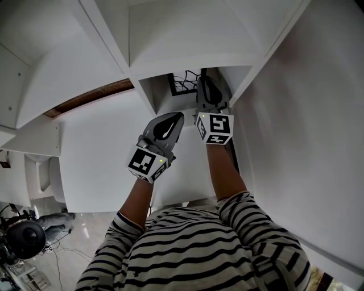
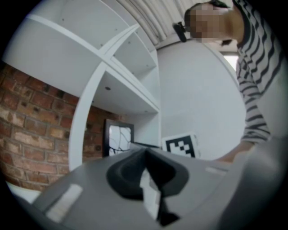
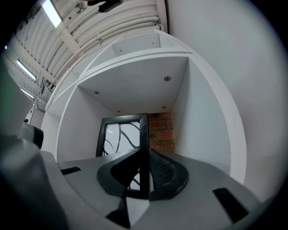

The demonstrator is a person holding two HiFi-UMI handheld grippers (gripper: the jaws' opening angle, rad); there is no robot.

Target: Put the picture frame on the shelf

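As a person in a striped top (image 1: 199,250) leans toward the white shelf (image 1: 187,57), the head view shows the right gripper (image 1: 203,91) reaching into a cubby where the picture frame (image 1: 183,84) stands, with the left gripper (image 1: 175,118) lower, just beside it. Left gripper view: its jaws are pressed together on nothing, the frame upright ahead, a brick wall (image 2: 27,130) behind. Right gripper view: jaws clamped on the frame's right edge, strip lights (image 3: 51,13) on the ceiling above

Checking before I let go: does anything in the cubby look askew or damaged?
Nothing stands out. The frame is upright in the cubby, right gripper shut on its edge. Its curved lines look like pattern, not cracks.
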